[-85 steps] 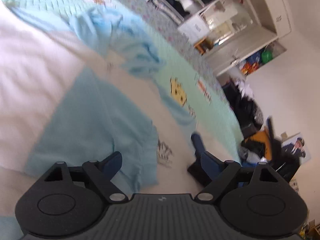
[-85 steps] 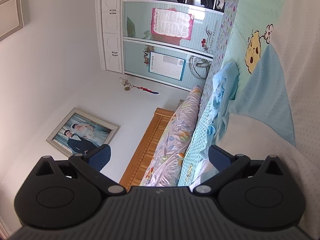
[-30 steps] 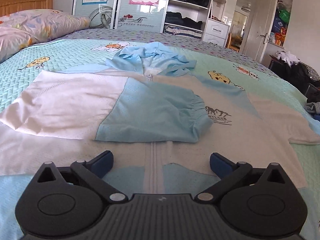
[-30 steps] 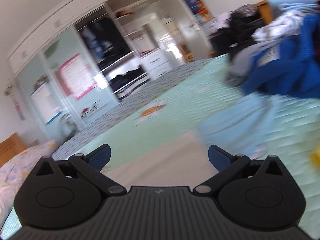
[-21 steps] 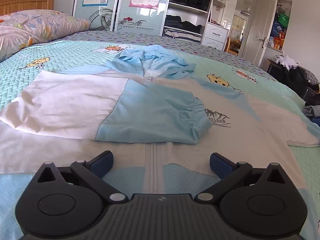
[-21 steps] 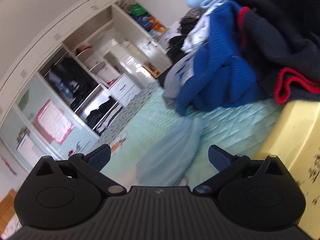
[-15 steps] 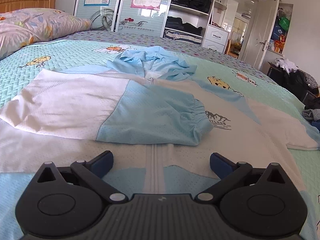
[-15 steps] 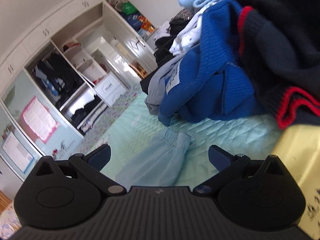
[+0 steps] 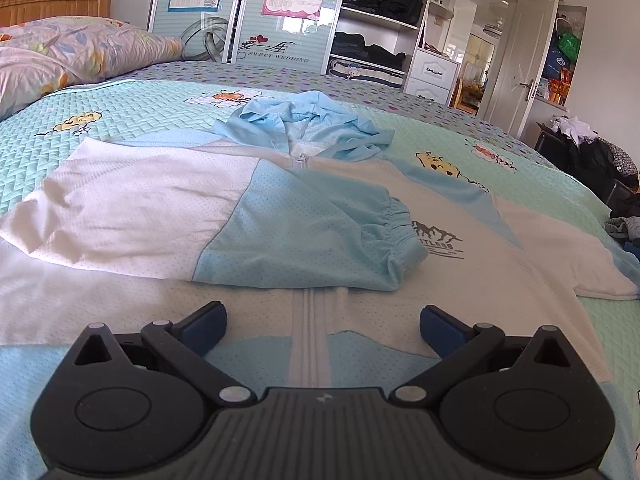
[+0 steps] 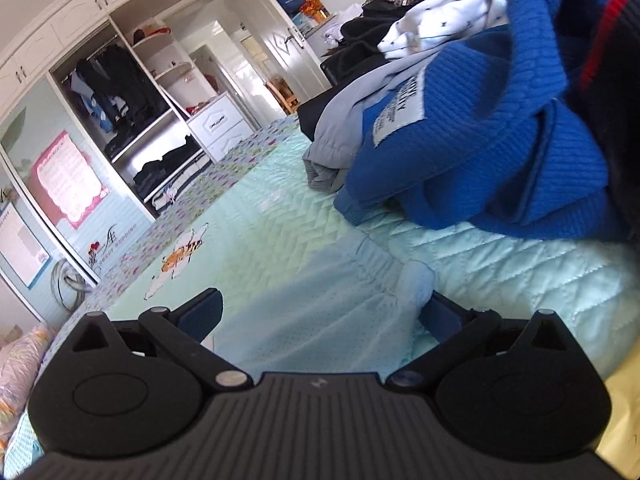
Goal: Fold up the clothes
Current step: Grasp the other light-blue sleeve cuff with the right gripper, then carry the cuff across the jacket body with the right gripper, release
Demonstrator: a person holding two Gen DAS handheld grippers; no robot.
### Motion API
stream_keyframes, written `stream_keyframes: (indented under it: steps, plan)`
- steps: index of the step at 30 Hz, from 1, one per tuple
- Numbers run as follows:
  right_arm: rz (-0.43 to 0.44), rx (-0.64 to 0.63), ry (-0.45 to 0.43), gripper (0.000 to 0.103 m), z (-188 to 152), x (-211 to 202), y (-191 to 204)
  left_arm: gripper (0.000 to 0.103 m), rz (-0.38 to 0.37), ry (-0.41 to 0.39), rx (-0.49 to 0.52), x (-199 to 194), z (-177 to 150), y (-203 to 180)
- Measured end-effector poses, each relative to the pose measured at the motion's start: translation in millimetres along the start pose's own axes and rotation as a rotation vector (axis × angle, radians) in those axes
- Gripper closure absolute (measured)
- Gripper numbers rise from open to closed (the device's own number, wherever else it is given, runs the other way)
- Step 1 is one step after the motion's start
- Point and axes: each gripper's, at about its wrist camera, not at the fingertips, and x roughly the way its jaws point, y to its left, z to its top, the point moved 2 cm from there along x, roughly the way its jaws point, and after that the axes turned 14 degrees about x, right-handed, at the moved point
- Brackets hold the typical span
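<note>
A white and light-blue hooded zip jacket (image 9: pixel 280 216) lies flat on the bed, hood at the far end. Its left sleeve (image 9: pixel 312 236) is folded across the chest, cuff near the printed logo. My left gripper (image 9: pixel 322 326) hovers open over the zipper near the hem, nothing between its fingers. In the right wrist view the jacket's other sleeve (image 10: pixel 320 312) stretches out on the quilt, its gathered cuff (image 10: pixel 416 280) by the right finger. My right gripper (image 10: pixel 324 312) straddles this sleeve end, jaws closing, pads not pressing on it.
A pile of clothes with a blue knit sweater (image 10: pixel 500 152) and grey garment (image 10: pixel 340 140) lies just beyond the sleeve cuff. Something yellow (image 10: pixel 624 420) sits at the lower right. Pillows (image 9: pixel 60 52) lie at the bed's head; an open wardrobe (image 9: pixel 376 20) stands behind.
The right gripper moved in low over the outstretched sleeve cuff, which now sits between its fingers, and the fingers have drawn in slightly. The left gripper stayed put.
</note>
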Motion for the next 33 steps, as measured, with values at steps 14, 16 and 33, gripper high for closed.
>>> stream_keyframes:
  steps: [14,16,33]
  plan:
    - [0.067,-0.147,-0.005,0.094,-13.6,-18.4,35.0,0.001,0.036,0.042,0.051,4.0,2.5,-8.2]
    - [0.104,-0.141,0.012,0.094,-15.7,-25.3,45.5,0.001,0.038,0.045,0.053,3.8,2.7,-8.5]
    - [0.556,-0.020,0.294,0.094,-104.5,-110.4,228.3,0.001,-0.047,0.039,-0.074,-52.8,4.0,56.2]
